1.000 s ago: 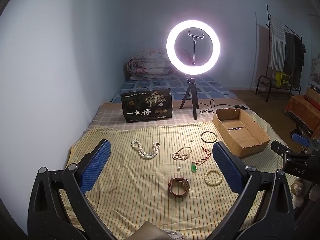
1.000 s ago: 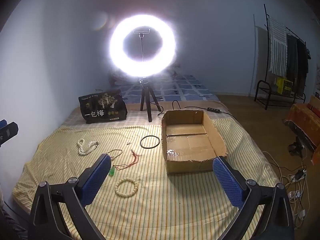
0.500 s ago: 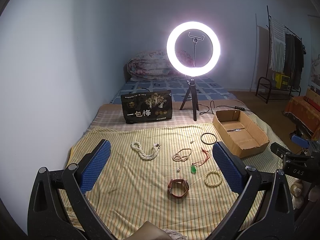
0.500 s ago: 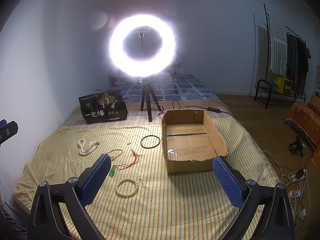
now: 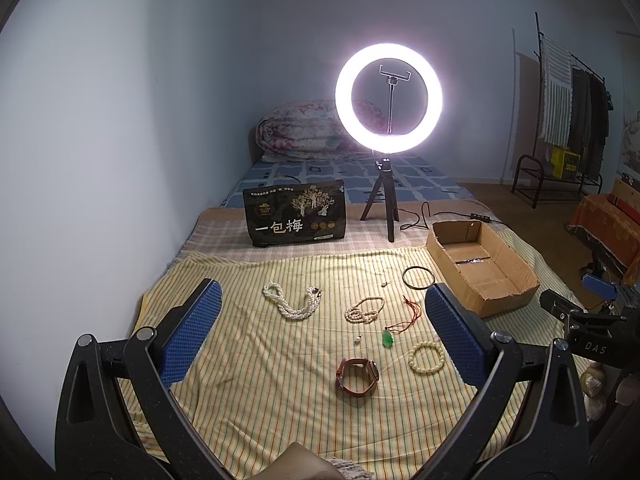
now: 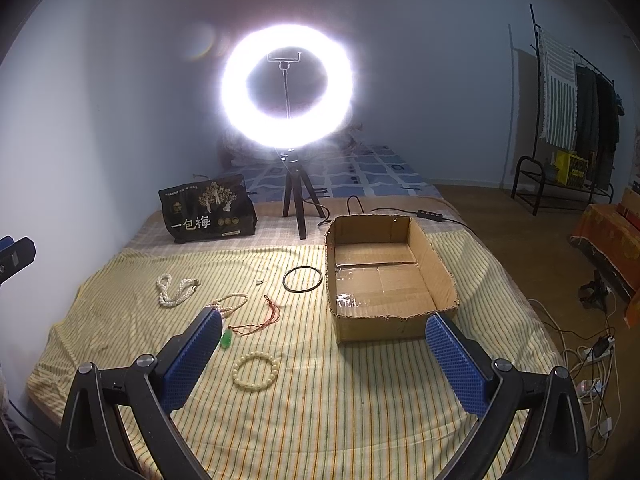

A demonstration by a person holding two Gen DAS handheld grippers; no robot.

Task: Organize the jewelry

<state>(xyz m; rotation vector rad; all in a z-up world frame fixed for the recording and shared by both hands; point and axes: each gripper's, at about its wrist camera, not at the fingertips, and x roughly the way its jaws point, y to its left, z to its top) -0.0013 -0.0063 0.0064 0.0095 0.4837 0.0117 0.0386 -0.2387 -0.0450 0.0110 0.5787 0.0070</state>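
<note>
Jewelry lies on a yellow striped cloth [image 5: 248, 392]: a white pearl necklace [image 5: 294, 302], a cream bead string [image 5: 364, 310], a green pendant on a red cord [image 5: 387, 338], a cream bead bracelet [image 5: 426, 357], a brown leather watch [image 5: 357, 375] and a black bangle [image 5: 418, 278]. An open cardboard box [image 6: 384, 280] stands at the right, with nothing in it. My left gripper [image 5: 322, 324] is open and empty above the cloth. My right gripper [image 6: 324, 354] is open and empty, short of the box; the bracelet [image 6: 255, 371] lies below it.
A lit ring light on a tripod [image 5: 389, 128] and a black printed bag [image 5: 295, 219] stand behind the cloth. A folded quilt [image 5: 304, 132] lies at the far end. A clothes rack [image 6: 576, 120] and floor cables [image 6: 592, 352] are at the right.
Both grippers have stayed open and nearly still. The views have shifted only slightly; no jewelry has moved.
</note>
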